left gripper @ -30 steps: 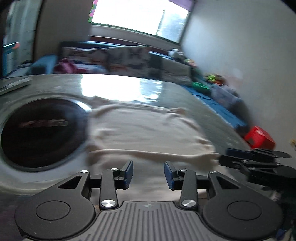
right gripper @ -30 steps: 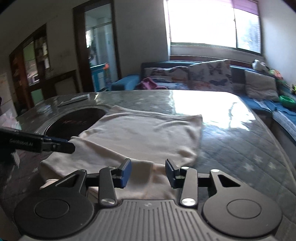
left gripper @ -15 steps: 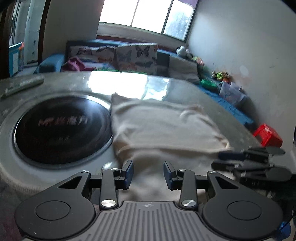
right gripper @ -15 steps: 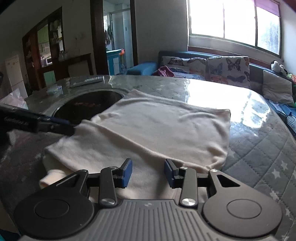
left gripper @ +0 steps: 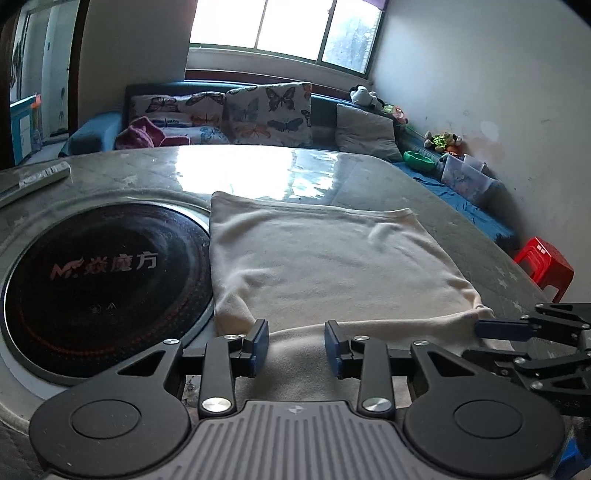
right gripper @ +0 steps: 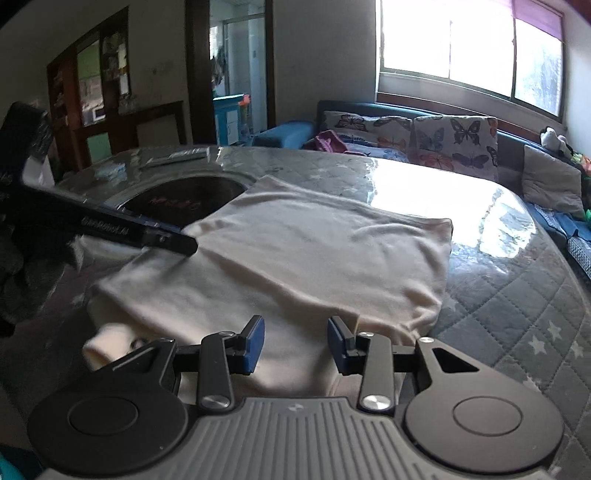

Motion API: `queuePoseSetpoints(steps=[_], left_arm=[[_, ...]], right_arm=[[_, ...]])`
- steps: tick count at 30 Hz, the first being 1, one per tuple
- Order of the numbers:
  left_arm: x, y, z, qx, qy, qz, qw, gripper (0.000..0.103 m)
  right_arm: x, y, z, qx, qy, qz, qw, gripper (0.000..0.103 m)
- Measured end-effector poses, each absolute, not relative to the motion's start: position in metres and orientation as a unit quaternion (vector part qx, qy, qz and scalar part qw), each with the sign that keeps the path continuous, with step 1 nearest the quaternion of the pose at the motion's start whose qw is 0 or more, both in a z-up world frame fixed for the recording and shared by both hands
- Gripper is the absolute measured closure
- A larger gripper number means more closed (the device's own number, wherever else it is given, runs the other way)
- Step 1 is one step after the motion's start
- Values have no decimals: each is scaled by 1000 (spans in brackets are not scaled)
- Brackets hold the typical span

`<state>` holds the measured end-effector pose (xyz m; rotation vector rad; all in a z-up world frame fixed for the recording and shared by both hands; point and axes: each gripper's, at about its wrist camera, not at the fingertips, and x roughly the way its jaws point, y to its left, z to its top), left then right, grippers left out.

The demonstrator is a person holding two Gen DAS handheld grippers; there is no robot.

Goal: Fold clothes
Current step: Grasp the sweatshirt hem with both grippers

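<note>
Daylight pours through the window (left gripper: 284, 26), overexposed, throwing white glare across the desk (right gripper: 424, 184). Room corners stay dim. Fisheye bending curves the edges; both views are sharp.

The near edge of the cloth (left gripper: 332, 273) is hidden behind the left gripper (left gripper: 295, 347), and in the right wrist view behind the right gripper (right gripper: 295, 343). The cooktop (left gripper: 99, 284) is cut off at the left edge; the cloth covers its right rim. The right gripper's body runs off the left wrist view's right edge. The grey strip (left gripper: 33, 177) at the table's (left gripper: 424, 192) far left corner is too blurred to identify.
</note>
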<state>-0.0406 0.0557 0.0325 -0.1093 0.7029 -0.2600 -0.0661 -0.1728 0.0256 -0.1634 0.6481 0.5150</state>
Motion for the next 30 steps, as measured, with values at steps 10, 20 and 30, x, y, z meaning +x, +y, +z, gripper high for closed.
queuePoseSetpoints(steps=[10,20,30], left_arm=[[-80,50,48,7,319,-149,936,65],[-140,47,45,141,304,-168,927,49],[-170,7,14,281,243,-231,899,43]], right_arm=[[-91,-174,22,-144,305,245,909,66],[-106,-190,30,-162,312,250,902,59],[-135,-197,28,-223,297,275,887,21]])
